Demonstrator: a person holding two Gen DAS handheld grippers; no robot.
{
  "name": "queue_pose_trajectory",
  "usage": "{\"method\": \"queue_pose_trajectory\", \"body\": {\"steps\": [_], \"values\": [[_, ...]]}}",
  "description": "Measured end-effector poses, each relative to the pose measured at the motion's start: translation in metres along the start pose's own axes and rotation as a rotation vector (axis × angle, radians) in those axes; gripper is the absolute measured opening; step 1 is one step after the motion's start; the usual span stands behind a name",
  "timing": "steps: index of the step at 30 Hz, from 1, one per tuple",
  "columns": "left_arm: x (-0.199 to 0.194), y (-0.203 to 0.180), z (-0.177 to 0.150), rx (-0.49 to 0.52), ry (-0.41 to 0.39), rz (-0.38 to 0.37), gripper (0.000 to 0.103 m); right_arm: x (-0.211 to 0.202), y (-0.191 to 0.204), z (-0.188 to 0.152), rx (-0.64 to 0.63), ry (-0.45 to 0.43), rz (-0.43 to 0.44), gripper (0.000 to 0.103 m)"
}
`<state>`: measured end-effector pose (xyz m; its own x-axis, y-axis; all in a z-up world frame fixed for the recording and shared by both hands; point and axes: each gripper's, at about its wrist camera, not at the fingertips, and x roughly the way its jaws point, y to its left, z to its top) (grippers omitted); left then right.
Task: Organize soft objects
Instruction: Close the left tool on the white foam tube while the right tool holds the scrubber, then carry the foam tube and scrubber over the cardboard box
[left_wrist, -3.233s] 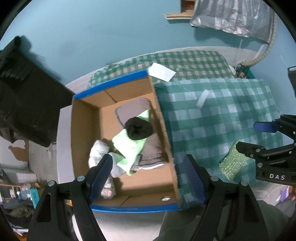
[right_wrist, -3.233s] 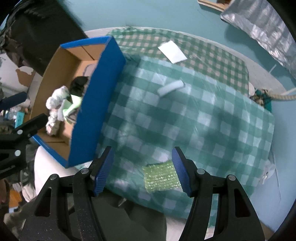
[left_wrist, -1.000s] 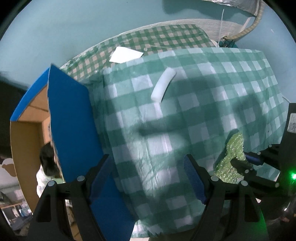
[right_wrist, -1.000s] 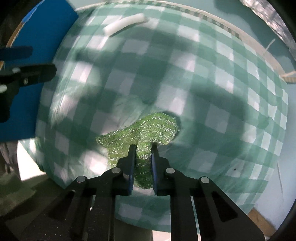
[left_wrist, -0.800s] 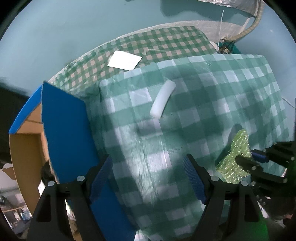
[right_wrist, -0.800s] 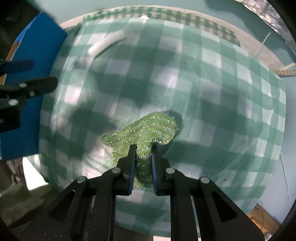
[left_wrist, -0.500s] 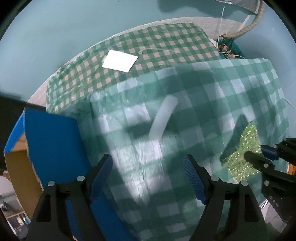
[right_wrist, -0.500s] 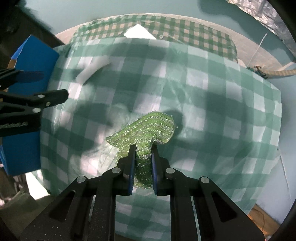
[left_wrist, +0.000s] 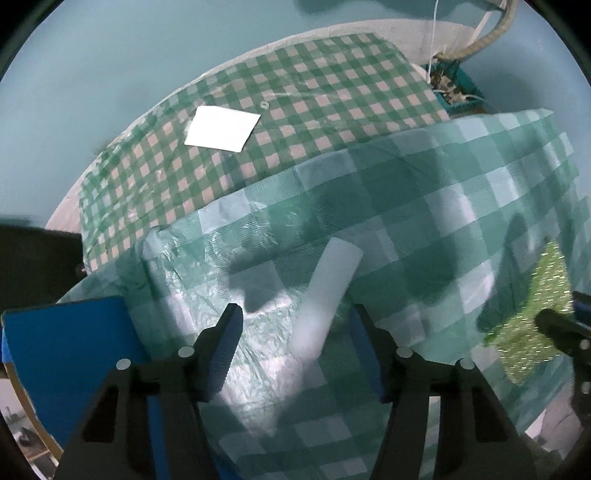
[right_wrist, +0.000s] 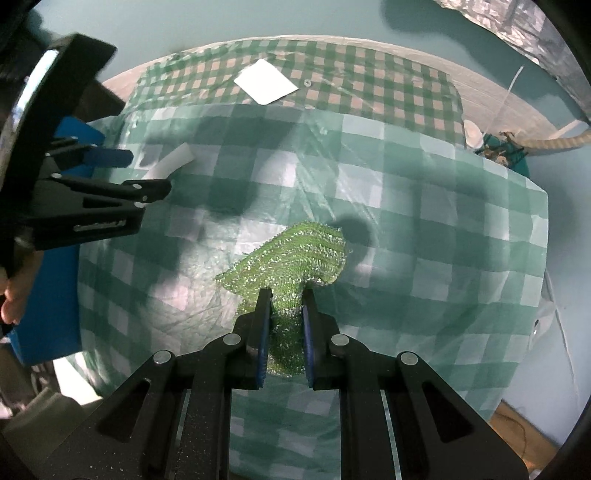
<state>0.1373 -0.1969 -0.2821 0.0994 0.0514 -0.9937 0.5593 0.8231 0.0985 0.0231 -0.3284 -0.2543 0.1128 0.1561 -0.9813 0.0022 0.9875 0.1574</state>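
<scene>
A white foam strip (left_wrist: 325, 295) lies on the green checked tablecloth (left_wrist: 424, 236). My left gripper (left_wrist: 295, 321) points straight down over it with the strip's near end between its jaws; the jaws are closing and the pads stand clear of the foam. From the right wrist view the same strip (right_wrist: 168, 164) and left gripper (right_wrist: 144, 173) sit at the left. My right gripper (right_wrist: 286, 295) is shut on a sparkly green scrubbing cloth (right_wrist: 291, 254), held a little above the table. That cloth (left_wrist: 535, 317) shows at the right edge of the left wrist view.
The blue-sided cardboard box (left_wrist: 70, 354) stands at the table's left edge, also visible as the box (right_wrist: 55, 288) beside a hand. A white paper square (left_wrist: 221, 127) lies on the small-checked cloth (left_wrist: 332, 96) at the back. A teal basket (left_wrist: 454, 92) with rope sits behind.
My left gripper moved away from the box to above the foam strip, sank toward it and narrowed its jaws. The right gripper lifted the green cloth slightly and drifted sideways.
</scene>
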Motion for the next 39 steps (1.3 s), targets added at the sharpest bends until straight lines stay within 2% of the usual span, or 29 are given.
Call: {"method": "queue_pose_trajectory", "body": {"steps": [3,6,8,11,13,18,20,32,39], "values": [[0.008,-0.001,0.003,0.013,0.016,0.01,0.059,-0.002,-0.003,0.001,0.004,-0.001,-0.001,0.013],[0.005,-0.001,0.006,0.019,0.004,0.004,0.043,-0.002,-0.004,0.002,0.01,-0.001,0.001,0.013],[0.005,-0.001,0.007,0.019,0.005,-0.009,0.024,-0.003,-0.004,0.002,0.009,0.0,0.0,0.013],[0.004,-0.003,0.008,0.022,0.009,-0.045,0.018,-0.003,-0.004,0.002,0.007,-0.001,0.001,0.013],[0.003,-0.009,0.006,0.038,0.005,-0.034,0.015,-0.002,-0.004,0.002,0.006,-0.004,0.004,0.013],[0.0,-0.017,0.001,0.067,-0.006,-0.007,0.013,-0.004,-0.002,0.004,-0.003,-0.007,0.007,0.013],[-0.003,-0.017,-0.002,0.06,0.002,-0.022,0.013,-0.005,0.001,0.004,-0.008,-0.009,0.008,0.013],[-0.041,-0.013,-0.028,0.003,-0.029,0.003,0.013,-0.031,0.022,0.006,-0.067,-0.032,0.008,0.013],[-0.062,-0.007,-0.048,-0.035,-0.041,-0.013,0.013,-0.045,0.034,0.005,-0.088,-0.034,0.007,0.013]]}}
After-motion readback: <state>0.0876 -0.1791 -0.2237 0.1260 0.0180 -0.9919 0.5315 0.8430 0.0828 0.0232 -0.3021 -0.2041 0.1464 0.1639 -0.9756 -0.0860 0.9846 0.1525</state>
